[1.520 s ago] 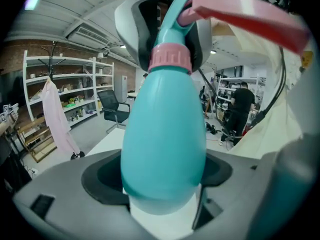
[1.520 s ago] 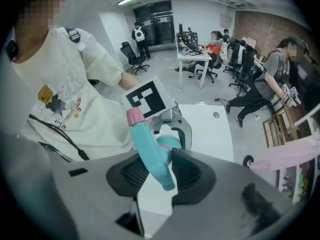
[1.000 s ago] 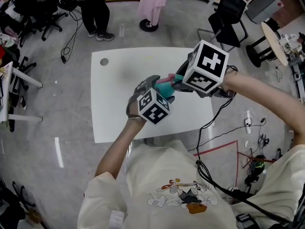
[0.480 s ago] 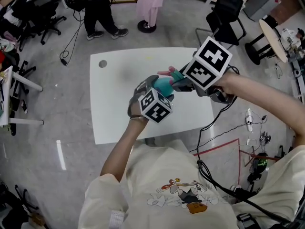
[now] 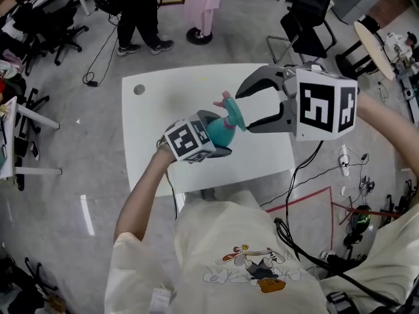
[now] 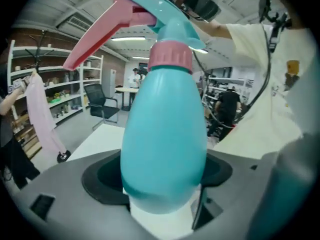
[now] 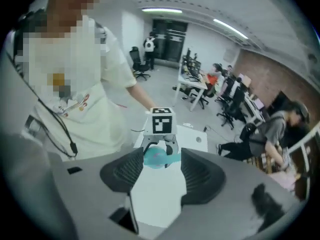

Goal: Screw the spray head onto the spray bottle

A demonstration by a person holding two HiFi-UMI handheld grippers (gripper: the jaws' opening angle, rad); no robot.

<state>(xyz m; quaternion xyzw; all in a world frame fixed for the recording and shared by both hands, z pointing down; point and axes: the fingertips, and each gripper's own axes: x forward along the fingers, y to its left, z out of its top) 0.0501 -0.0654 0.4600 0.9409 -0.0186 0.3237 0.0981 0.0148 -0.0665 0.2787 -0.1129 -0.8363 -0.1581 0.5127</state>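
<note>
The left gripper (image 5: 217, 138) has its jaws clamped on the bottle (image 6: 165, 134), with the spray head (image 6: 159, 15) on top. The right gripper (image 5: 245, 108) has just been opening its jaws. They are wide apart with nothing between them.

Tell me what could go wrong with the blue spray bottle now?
1. Only the left gripper holds the spray bottle, above the table; its smooth round body could slip and fall.
2. The right gripper's jaws have just been opening, nothing between them. Whether the spray head is fully tight cannot be seen; it might come loose.
3. Those open jaws are near the pink trigger and could bump it.
</note>
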